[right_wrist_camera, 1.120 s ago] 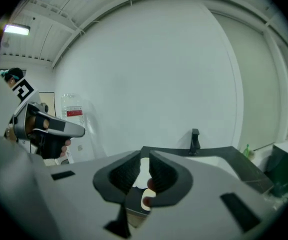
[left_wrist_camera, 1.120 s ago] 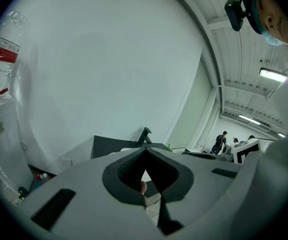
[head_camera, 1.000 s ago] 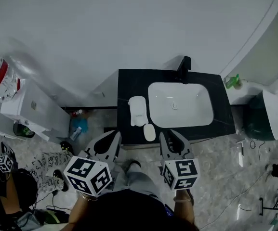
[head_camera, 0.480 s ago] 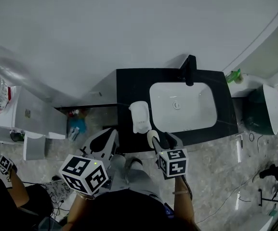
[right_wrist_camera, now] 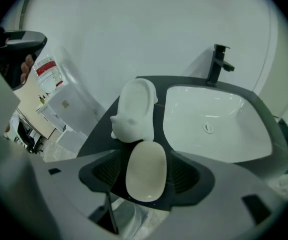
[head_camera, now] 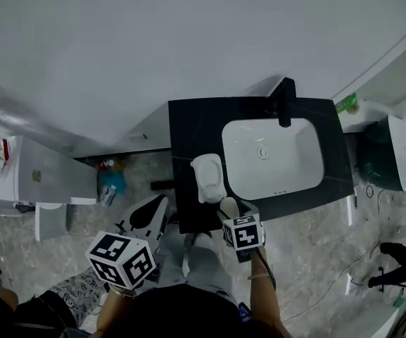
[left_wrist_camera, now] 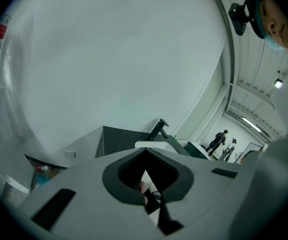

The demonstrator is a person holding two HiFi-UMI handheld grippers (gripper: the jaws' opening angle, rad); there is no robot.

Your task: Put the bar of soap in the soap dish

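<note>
A pale oval bar of soap (head_camera: 229, 205) lies on the black counter (head_camera: 195, 129) near its front edge, just in front of the white soap dish (head_camera: 208, 177). My right gripper (head_camera: 232, 212) points steeply down over the bar. In the right gripper view the soap (right_wrist_camera: 146, 171) sits between the opening jaws of that gripper (right_wrist_camera: 146, 155), with dark gaps on both sides, and the soap dish (right_wrist_camera: 134, 113) stands empty just beyond it. My left gripper (head_camera: 158, 204) hangs left of the counter, off its edge. Its tips (left_wrist_camera: 146, 151) meet, and it holds nothing.
A white basin (head_camera: 273, 159) with a black tap (head_camera: 284, 101) fills the counter's right part. A white cabinet (head_camera: 41, 178) stands at the left, a blue item (head_camera: 111, 185) lies on the floor under the counter's edge, and a dark bin (head_camera: 382, 162) is at the right.
My right gripper has dropped steeply to the counter's front edge, and its jaws have spread around the soap. The left gripper has sunk a little and stays beside the counter.
</note>
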